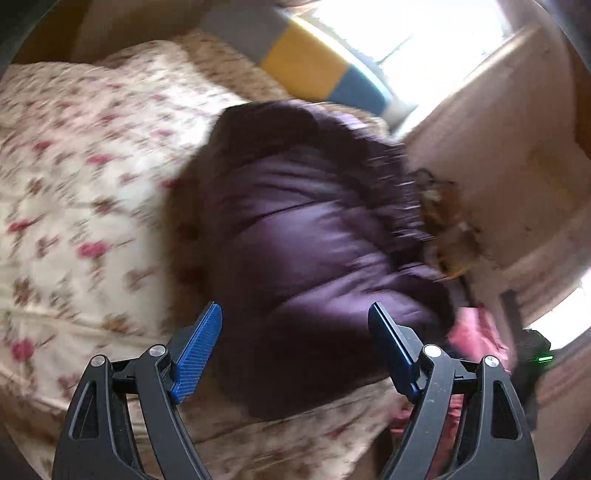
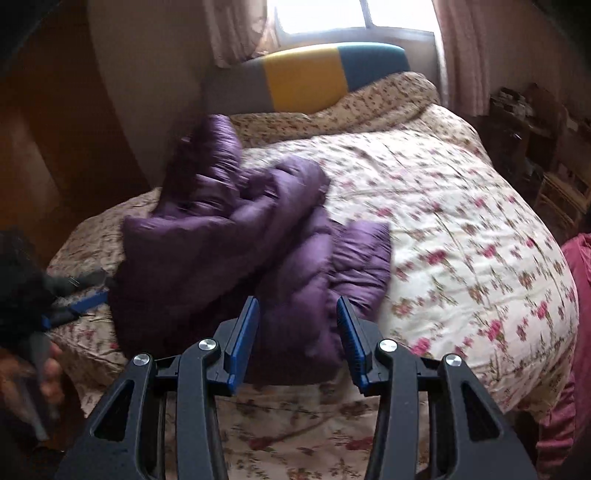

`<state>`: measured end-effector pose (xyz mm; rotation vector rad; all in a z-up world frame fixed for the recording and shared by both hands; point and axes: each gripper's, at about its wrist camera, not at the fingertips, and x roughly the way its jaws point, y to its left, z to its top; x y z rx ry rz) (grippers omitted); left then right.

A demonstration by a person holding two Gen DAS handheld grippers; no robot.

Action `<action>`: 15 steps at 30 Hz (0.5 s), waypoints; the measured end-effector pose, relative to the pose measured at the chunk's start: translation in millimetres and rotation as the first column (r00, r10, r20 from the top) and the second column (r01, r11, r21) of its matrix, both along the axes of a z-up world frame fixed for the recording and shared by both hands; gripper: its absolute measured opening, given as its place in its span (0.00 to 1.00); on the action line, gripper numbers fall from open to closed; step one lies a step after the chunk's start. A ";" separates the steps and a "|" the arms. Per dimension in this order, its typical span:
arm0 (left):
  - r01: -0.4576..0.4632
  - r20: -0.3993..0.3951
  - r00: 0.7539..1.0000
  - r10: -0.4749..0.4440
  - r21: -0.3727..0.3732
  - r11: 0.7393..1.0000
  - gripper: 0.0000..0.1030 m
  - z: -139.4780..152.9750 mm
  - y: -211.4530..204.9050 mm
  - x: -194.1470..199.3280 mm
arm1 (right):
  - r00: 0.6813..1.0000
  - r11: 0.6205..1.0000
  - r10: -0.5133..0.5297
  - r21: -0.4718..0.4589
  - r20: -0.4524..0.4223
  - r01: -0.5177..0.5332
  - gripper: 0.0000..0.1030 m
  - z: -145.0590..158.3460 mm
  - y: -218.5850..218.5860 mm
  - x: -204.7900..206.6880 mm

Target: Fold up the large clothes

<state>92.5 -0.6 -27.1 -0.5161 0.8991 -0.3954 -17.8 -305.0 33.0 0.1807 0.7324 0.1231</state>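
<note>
A purple puffer jacket [image 2: 236, 236] lies bunched on the floral bed quilt [image 2: 461, 229], with one part sticking up at its far left. In the left wrist view the jacket [image 1: 306, 236] fills the middle, with a brown fur trim [image 1: 447, 225] at its right edge. My left gripper [image 1: 295, 314] is open and empty just above the jacket's near edge. My right gripper [image 2: 297, 306] is open and empty at the jacket's near side. The left gripper also shows in the right wrist view [image 2: 74, 302], at the jacket's left edge.
A grey, yellow and blue headboard [image 2: 306, 77] stands at the far end under a bright window [image 2: 351, 18]. A wall runs along the bed's left side. A cluttered shelf [image 2: 532, 122] stands to the right. Pink cloth [image 2: 576, 295] hangs at the right edge.
</note>
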 end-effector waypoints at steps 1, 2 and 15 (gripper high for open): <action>-0.007 -0.007 1.000 0.007 0.002 1.000 0.78 -5.8 6.1 -1.1 | 1.000 1.000 0.016 -0.001 0.013 -0.016 0.42 4.8 4.7 -0.3; -0.014 -0.016 1.000 0.014 0.009 1.000 0.78 -10.8 9.2 -2.5 | 0.999 0.999 0.034 -0.005 0.030 -0.034 0.42 11.1 11.3 -0.2; 0.004 -0.011 1.000 -0.003 0.021 1.000 0.69 -19.9 9.4 -11.3 | 0.979 0.981 0.178 -0.100 0.098 -0.168 0.45 32.2 70.9 22.8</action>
